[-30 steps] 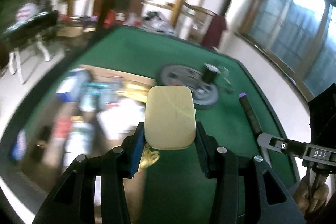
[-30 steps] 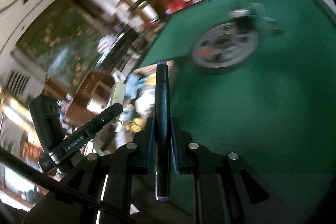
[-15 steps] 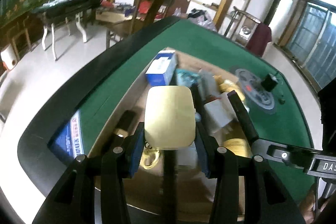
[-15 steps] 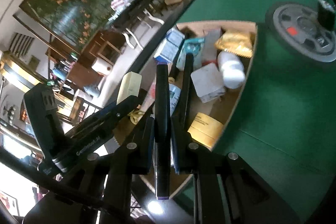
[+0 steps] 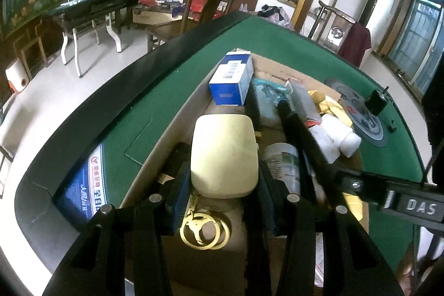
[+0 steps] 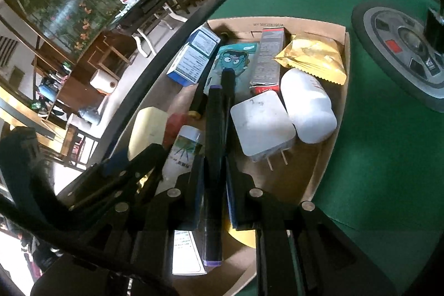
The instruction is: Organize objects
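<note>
Over the cardboard box (image 6: pixel 327 179) on the green surface (image 5: pixel 194 65), the left gripper (image 5: pixel 223 182) clamps a pale yellow case (image 5: pixel 224 154) whose ring clasp (image 5: pixel 204 229) only the left view shows; the right gripper (image 6: pixel 213 182) pinches a black purple-capped marker (image 6: pixel 213 157), with a white charger (image 6: pixel 260 124) visible beside it.

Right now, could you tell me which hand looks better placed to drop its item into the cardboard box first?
Probably left: its gripper holds the cream case over bare box floor, while the right gripper's pen hangs above crowded items.
</note>
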Available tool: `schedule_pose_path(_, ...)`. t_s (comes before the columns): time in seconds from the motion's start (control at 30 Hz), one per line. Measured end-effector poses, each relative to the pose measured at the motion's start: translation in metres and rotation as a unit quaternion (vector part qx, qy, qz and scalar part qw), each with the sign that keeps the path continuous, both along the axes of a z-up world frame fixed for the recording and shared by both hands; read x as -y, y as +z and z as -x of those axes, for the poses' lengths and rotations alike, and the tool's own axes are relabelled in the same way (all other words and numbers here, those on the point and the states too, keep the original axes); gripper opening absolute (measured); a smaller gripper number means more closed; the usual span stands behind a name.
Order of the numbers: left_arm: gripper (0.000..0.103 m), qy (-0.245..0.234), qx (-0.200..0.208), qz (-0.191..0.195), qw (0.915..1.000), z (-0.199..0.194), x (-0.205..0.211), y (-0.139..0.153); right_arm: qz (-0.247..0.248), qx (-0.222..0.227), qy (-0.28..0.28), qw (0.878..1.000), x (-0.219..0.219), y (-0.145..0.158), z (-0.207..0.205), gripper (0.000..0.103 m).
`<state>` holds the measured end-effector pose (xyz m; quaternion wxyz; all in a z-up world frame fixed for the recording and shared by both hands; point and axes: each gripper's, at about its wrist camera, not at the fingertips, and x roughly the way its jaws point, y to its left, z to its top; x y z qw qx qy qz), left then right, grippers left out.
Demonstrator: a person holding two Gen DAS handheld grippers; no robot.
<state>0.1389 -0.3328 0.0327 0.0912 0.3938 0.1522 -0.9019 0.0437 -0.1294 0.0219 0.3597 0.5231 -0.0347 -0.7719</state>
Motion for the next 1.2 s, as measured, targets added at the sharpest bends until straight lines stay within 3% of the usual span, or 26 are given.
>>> schedule_pose_path(0.07, 0.042, 0.0, -0.01, 0.013, 0.9999, -0.004, -0.004, 0.006, -0.006, -0.012, -0.001, 1.0, 0.0, 0.003, -0.003, 0.013)
schedule_pose_path(0.23, 0.057, 0.004, -0.04, 0.045, 0.9982, -0.015, -0.017, 0.024, -0.006, -0.036, -0.005, 0.999, -0.001, 0.016, -0.012, 0.013)
schedule_pose_path(0.43, 0.06, 0.012, -0.068, 0.084, 0.9941, -0.027, -0.038, 0.043, 0.009, -0.05, -0.024, 0.998, -0.015, 0.029, -0.023, 0.024)
schedule_pose_path(0.53, 0.068, 0.026, -0.083, 0.107, 0.9905, -0.034, -0.046, 0.051, 0.012, -0.054, -0.033, 0.998, -0.025, 0.031, -0.029, 0.024)
schedule_pose_path(0.67, 0.074, 0.052, -0.103, 0.138, 0.9837, -0.044, -0.053, 0.062, 0.014, -0.065, -0.047, 0.997, -0.038, 0.033, -0.037, 0.035)
schedule_pose_path(0.83, 0.088, 0.089, -0.114, 0.173, 0.9742, -0.051, -0.062, 0.072, 0.019, -0.072, -0.05, 0.996, -0.049, 0.036, -0.045, 0.035)
schedule_pose_path(0.93, 0.095, 0.097, -0.122, 0.173, 0.9725, -0.055, -0.065, 0.075, 0.018, -0.082, -0.052, 0.995, -0.052, 0.037, -0.051, 0.037)
schedule_pose_path(1.07, 0.101, 0.084, -0.14, 0.128, 0.9782, -0.06, -0.061, 0.078, 0.007, -0.107, -0.051, 0.993, -0.057, 0.038, -0.061, 0.041)
schedule_pose_path(1.2, 0.101, 0.109, -0.097, 0.095, 0.9847, -0.054, -0.049, 0.07, -0.007, -0.136, -0.047, 0.99, -0.058, 0.041, -0.071, 0.041)
